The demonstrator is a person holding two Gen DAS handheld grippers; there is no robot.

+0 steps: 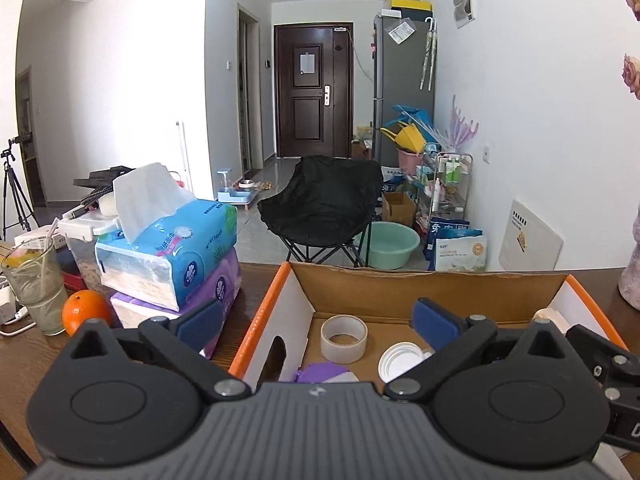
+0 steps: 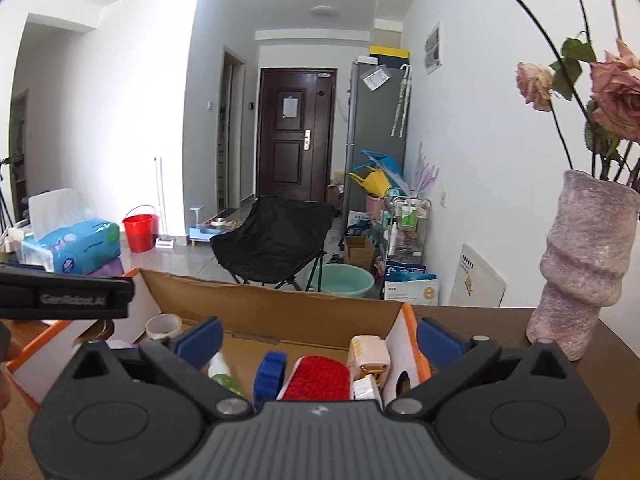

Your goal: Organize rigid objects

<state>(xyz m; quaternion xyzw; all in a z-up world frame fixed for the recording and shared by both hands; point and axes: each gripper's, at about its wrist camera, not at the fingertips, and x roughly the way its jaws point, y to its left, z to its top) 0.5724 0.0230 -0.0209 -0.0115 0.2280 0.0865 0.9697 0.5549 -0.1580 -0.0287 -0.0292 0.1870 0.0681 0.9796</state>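
Observation:
An open cardboard box (image 1: 420,286) with orange edges stands on the brown table. Seen from the left wrist, it holds a tape roll (image 1: 344,338), a white lid (image 1: 400,360) and a purple piece (image 1: 320,372). My left gripper (image 1: 318,322) hovers over the box's left part, open, with nothing between its blue pads. From the right wrist, the box (image 2: 280,312) holds a green spray bottle (image 2: 224,374), a blue part (image 2: 270,372), a red brush (image 2: 318,378) and a beige plug (image 2: 370,356). My right gripper (image 2: 318,342) is open above them, gripping nothing.
Stacked tissue packs (image 1: 172,256), an orange (image 1: 84,312) and a glass with a straw (image 1: 36,284) stand left of the box. A pink vase (image 2: 580,268) with dried roses stands to its right. A black folding chair (image 1: 324,204) sits beyond the table.

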